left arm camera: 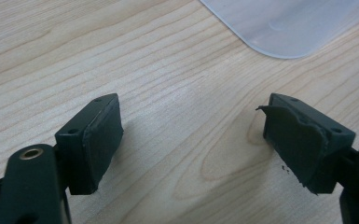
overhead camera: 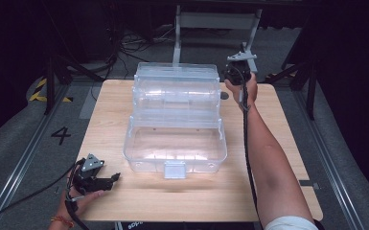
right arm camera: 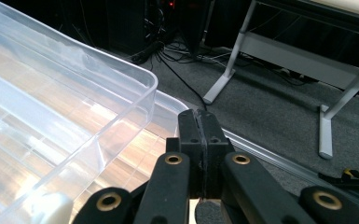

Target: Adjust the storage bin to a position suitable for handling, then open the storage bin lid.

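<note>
Surroundings: a light wooden bench (overhead camera: 139,201) stands on grey floor; a grey metal frame (overhead camera: 215,21) and a tangle of dark cables (overhead camera: 124,43) lie beyond its far edge at 12 o'clock, and a painted number 4 (overhead camera: 61,135) marks the floor at 9 o'clock.
In the way: nothing lies on the bench between either hand-held gripper and the box.
Box: a clear plastic box (overhead camera: 175,148) sits at the middle of the bench with its tiers folded out and stepping up toward 12 o'clock; a pale latch (overhead camera: 175,168) hangs on its near wall at 6 o'clock. I cannot tell whether anything is inside.
Left hand-held gripper (overhead camera: 106,181): at 8 o'clock near the bench's near-left corner, in the person's left hand (overhead camera: 79,199), jaws spread wide over bare wood and grasping nothing, well apart from the box.
Right hand-held gripper (overhead camera: 234,72): at 1 o'clock beside the box's upper right corner, held in the right hand (overhead camera: 243,88); jaws pressed flat together with nothing between them.
Left gripper view: wood grain and a rounded clear corner of the box (left arm camera: 279,28) at 1 o'clock; torn rubber on one finger pad (left arm camera: 293,140).
Right gripper view: the box's clear rim (right arm camera: 121,70) at 10 o'clock, close beside the clenched jaws, with the frame's legs (right arm camera: 224,70) on the floor beyond.
</note>
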{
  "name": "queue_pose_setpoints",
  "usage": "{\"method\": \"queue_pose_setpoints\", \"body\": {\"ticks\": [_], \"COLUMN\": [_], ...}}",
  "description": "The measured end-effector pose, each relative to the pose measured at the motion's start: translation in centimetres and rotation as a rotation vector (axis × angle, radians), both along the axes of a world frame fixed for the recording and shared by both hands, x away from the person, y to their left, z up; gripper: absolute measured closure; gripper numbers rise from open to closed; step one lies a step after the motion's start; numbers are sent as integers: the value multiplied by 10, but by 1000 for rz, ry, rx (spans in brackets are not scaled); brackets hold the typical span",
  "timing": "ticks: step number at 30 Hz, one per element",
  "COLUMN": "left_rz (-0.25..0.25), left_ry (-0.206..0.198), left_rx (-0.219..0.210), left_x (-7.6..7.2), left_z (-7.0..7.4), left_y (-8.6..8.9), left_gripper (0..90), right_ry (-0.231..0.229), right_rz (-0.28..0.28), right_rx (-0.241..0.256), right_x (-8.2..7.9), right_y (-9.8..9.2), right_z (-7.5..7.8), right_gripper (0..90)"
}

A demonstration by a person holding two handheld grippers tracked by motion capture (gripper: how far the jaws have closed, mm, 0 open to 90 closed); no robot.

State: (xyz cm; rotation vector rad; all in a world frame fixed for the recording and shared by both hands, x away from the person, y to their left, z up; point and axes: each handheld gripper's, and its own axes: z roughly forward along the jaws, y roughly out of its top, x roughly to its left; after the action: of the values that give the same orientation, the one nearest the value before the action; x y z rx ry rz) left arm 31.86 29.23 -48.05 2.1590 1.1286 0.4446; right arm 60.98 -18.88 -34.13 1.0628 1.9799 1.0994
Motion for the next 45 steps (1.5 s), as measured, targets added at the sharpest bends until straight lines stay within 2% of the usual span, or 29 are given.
{"method": "queue_pose_setpoints", "body": {"ticks": [14,21,22,23,26,32,39,40,41,43,45], "left_rz": [4,5,4,4,4,5,4,4,4,5,5], "left_ry": [-7,-7,-6,-6,-7,-7,-8,-8,-8,-7,-7], "left_rx": [-3,-3,-3,-3,-2,-5,-5,-5,-5,-5,-5], "left_x": [0,0,0,0,0,0,0,0,0,0,0], "left_z": [-1,-1,-1,-1,0,-1,-1,-1,-1,-1,-1], "left_y": [0,0,0,0,0,0,0,0,0,0,0], "left_gripper": [202,202,202,202,202,202,202,201,201,202,202], "right_ry": [-10,-5,2,2,10,28,48,48,50,55,58], "right_rz": [31,83,107,107,138,165,190,190,194,196,202], "right_rx": [-20,-51,-55,-55,-85,-101,-116,-116,-128,-130,-137], "right_x": [-18,-36,-44,-44,-58,-80,-107,-107,-116,-119,-128], "right_y": [-11,-20,-23,-23,-29,-40,-58,-58,-62,-63,-67], "right_z": [5,7,9,9,10,9,2,2,-2,-3,-7], "right_gripper": [897,823,799,799,748,653,574,574,565,558,539]}}
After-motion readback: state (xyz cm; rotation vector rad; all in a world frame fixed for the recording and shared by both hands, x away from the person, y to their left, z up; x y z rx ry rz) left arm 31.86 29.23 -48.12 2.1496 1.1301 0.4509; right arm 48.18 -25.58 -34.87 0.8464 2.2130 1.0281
